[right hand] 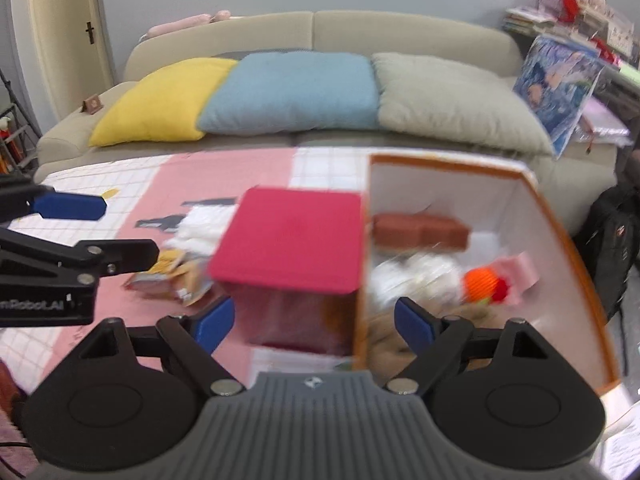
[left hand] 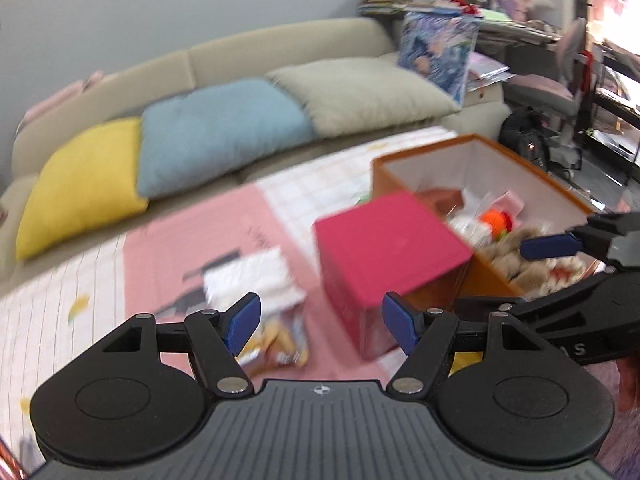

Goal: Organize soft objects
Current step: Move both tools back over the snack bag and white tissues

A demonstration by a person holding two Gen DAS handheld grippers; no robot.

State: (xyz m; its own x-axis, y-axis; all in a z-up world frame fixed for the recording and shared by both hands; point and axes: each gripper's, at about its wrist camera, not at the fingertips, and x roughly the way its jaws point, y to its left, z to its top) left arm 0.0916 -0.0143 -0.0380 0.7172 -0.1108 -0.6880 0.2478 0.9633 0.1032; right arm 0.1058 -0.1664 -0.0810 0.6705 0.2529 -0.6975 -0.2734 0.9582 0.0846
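Note:
An orange storage box [right hand: 560,236] with white inner walls stands on the table at right; it also shows in the left wrist view [left hand: 496,152]. Inside lie a brown plush [right hand: 384,344], an orange ball [right hand: 480,282], a pink soft item [right hand: 520,272], a brown block [right hand: 420,232] and white soft things [right hand: 416,276]. A red box [right hand: 292,244] stands against its left side, also in the left wrist view [left hand: 384,244]. A white soft item [right hand: 200,220] and a snack packet [right hand: 172,276] lie left of it. My left gripper [left hand: 320,322] is open and empty. My right gripper [right hand: 316,322] is open and empty above the boxes' near edge.
A pink and white checked cloth [right hand: 132,200] covers the table. Behind it a beige sofa [right hand: 312,28] holds yellow [right hand: 160,104], blue [right hand: 292,92] and beige [right hand: 452,96] cushions. A cluttered shelf [right hand: 576,4] and a black backpack [right hand: 612,236] are at right.

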